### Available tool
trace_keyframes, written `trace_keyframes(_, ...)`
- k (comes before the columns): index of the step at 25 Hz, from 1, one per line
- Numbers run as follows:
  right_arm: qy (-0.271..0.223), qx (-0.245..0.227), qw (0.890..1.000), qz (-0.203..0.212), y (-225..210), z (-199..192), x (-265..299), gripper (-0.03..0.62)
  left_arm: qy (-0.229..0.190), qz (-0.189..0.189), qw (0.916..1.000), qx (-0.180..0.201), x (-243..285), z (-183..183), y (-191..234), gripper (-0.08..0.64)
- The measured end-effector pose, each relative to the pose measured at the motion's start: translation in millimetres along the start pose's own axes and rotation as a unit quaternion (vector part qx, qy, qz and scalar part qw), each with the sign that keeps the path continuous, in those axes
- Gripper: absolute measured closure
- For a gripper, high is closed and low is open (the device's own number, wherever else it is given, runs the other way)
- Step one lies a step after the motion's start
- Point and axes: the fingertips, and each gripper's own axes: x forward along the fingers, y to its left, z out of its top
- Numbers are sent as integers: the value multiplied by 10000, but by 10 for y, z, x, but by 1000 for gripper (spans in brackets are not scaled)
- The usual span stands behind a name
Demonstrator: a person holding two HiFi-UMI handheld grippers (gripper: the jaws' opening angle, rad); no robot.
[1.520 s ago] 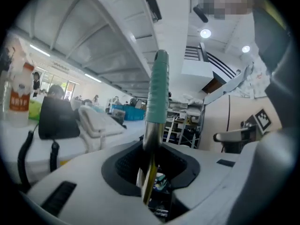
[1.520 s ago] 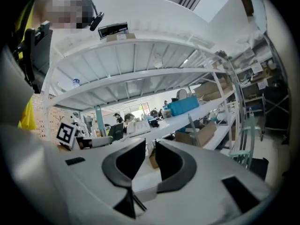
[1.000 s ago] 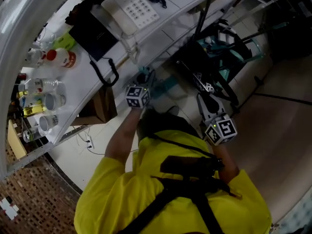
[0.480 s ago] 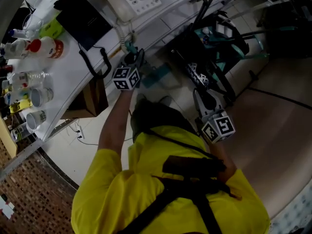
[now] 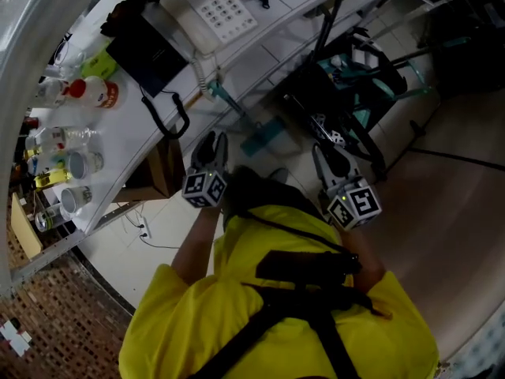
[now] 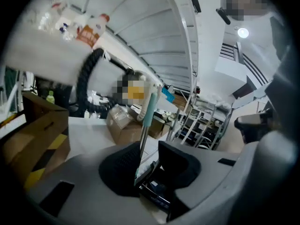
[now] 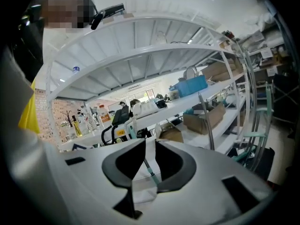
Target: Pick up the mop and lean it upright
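Note:
The mop leans upright against the edge of the white table point(image 5: 260, 34). Its teal-gripped handle point(image 5: 218, 95) touches the table edge and its teal head point(image 5: 264, 135) rests on the floor below. My left gripper point(image 5: 212, 142) is drawn back from the handle, its jaws opening and pressing on nothing. In the left gripper view the handle point(image 6: 148, 110) stands ahead, in line with the gap of the left gripper point(image 6: 150, 154). My right gripper point(image 5: 324, 156) hovers to the right of the mop head, narrowly open and empty. The pole point(image 7: 149, 168) shows through the right gripper point(image 7: 150, 151).
On the table are a white telephone point(image 5: 209, 10), a black bag point(image 5: 146, 54) and several bottles and cans point(image 5: 71, 93). A cardboard box point(image 5: 162, 164) sits under the table. Dark folded frames and teal-trimmed gear point(image 5: 355, 77) crowd the floor at right.
My left gripper was up at the mop handle by the table edge; it has let go and pulled back toward the person. The mop stays leaning. The right gripper has barely moved.

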Motion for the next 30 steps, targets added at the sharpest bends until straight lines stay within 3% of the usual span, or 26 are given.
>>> trace_keyframes(2,-129,-33,9999,22,25,98,-36,523,-234,66,9995,211,-345,330,-204,499)
trace_keyframes(6,-531,-177,9984,22,117,416,-172,523,-871,-150,9926,838,-838,1154,-727,555)
trace_keyframes(8,-786,-277,9965,13,181,629,-256,567,-1119,-324,9894,862,-973,1494,-920,560)
trace_keyframes(12,-1429,-607,9877,209,420,1065,-495,584,-1401,-821,9809,1074,-1080,1956,-1313,560)
trace_keyframes(15,-1678,-844,9819,227,517,1205,-623,586,-1199,-897,9825,1105,-1036,1894,-1365,560)
trace_keyframes(21,-1543,-629,9859,166,500,1075,-650,586,-654,-800,9898,981,-937,1528,-1252,560)
trace_keyframes(30,-1341,-613,9887,254,503,961,-612,586,-545,-737,9909,981,-924,1393,-1203,560)
